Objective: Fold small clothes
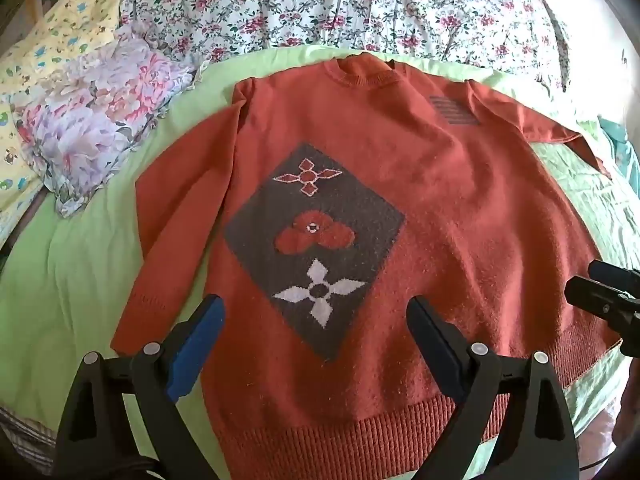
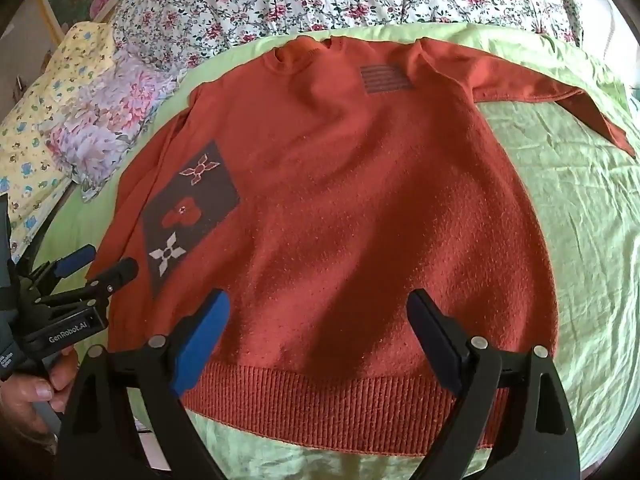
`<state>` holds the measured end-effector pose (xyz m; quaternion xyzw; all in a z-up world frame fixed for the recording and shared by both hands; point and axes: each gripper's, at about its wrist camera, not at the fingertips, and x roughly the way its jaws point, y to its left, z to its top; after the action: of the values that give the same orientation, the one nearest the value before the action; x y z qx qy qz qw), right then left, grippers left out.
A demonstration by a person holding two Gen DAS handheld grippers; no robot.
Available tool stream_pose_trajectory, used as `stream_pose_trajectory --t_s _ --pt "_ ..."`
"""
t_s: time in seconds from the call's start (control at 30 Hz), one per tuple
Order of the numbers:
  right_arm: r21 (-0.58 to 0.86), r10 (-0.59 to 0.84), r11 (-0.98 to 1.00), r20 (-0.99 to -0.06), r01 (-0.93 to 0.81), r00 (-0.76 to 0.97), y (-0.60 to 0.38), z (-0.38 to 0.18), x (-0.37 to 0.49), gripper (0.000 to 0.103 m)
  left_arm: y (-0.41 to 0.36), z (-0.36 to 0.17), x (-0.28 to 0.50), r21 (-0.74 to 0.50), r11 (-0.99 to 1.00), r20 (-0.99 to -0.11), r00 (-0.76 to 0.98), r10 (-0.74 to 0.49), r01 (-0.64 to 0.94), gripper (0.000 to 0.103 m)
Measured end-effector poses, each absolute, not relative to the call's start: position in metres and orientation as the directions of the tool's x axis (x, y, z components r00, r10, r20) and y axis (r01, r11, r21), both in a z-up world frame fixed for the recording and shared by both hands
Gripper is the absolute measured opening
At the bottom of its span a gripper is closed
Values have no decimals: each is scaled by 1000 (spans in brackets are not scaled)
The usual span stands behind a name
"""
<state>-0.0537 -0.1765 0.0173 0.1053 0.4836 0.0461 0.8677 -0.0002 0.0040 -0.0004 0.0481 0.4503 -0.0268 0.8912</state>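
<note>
An orange knit sweater (image 1: 440, 200) lies flat, front up, on a light green bed sheet (image 1: 60, 280). It has a grey diamond patch with flower shapes (image 1: 316, 240) and a ribbed hem (image 1: 360, 440) nearest me. It also shows in the right wrist view (image 2: 360, 220). Its left sleeve lies along the body, its right sleeve (image 2: 560, 96) stretches out sideways. My left gripper (image 1: 316, 312) is open above the hem on the patch side. My right gripper (image 2: 320, 308) is open above the hem's middle. Neither holds anything.
A floral quilt (image 1: 360, 4) lies bunched behind the sweater. Two pillows, one pink-flowered (image 1: 92, 120) and one yellow (image 1: 48, 40), sit at the left. The green sheet extends to the right (image 2: 580, 240). A hand (image 2: 32, 392) holds the left gripper's handle.
</note>
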Motion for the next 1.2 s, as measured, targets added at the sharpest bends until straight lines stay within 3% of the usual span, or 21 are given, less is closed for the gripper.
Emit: stream_pose_trajectory --t_s 1.0,1.2 --pt "317 237 947 -784 42 574 -187 15 -56 90 -10 -16 13 70 994 -826 564 9 87 93" --pt "264 195 964 -781 30 594 -186 15 -56 90 -13 -14 17 62 994 -814 581 0 87 93"
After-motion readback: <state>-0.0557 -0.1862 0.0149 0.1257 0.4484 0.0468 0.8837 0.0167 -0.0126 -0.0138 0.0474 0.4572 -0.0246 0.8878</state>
